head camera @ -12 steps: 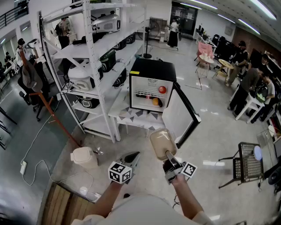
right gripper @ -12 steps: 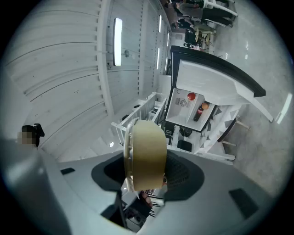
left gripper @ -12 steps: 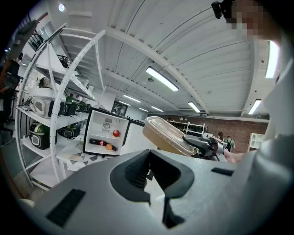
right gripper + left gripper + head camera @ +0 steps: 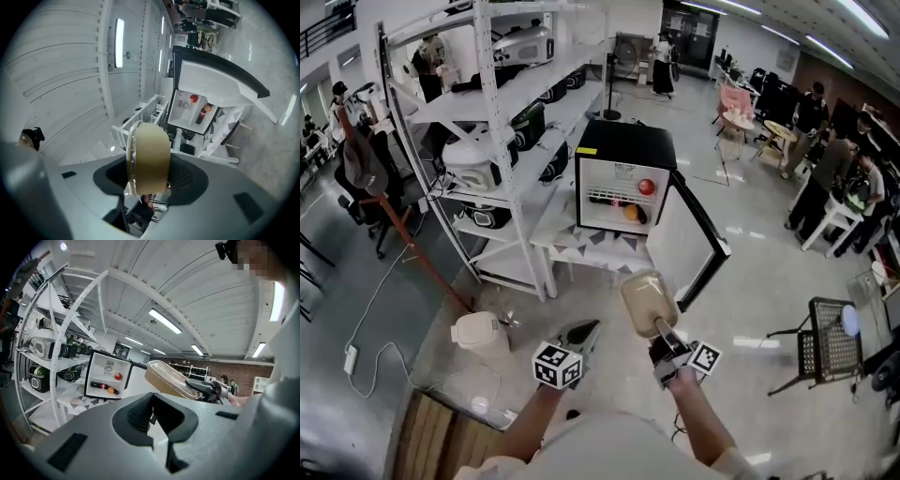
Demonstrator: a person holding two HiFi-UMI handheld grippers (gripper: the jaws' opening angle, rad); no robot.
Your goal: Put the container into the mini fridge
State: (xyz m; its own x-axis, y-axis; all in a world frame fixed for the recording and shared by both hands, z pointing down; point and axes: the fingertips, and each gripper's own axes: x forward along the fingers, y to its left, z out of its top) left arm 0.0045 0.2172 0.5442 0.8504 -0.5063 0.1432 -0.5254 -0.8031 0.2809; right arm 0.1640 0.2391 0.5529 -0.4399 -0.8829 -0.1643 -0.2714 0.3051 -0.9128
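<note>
The black mini fridge (image 4: 624, 148) stands on a low white table (image 4: 581, 248) with its door (image 4: 689, 246) swung open to the right. Its white inside holds a red ball, an orange one and a dark bottle. My right gripper (image 4: 661, 330) is shut on the near edge of a tan lidded container (image 4: 648, 300) and holds it in the air in front of the fridge. The right gripper view shows the container (image 4: 150, 157) on edge between the jaws, with the fridge (image 4: 194, 110) beyond. My left gripper (image 4: 584, 330) hangs beside it, shut and holding nothing.
A white shelving rack (image 4: 502, 141) loaded with rice cookers stands left of the fridge. A white cooker (image 4: 478, 335) sits on the floor at the lower left. A black wire stand (image 4: 828, 349) is at the right, with people and tables behind it.
Hardly anything differs. The held container has drifted a little to the right and both grippers keep their places.
</note>
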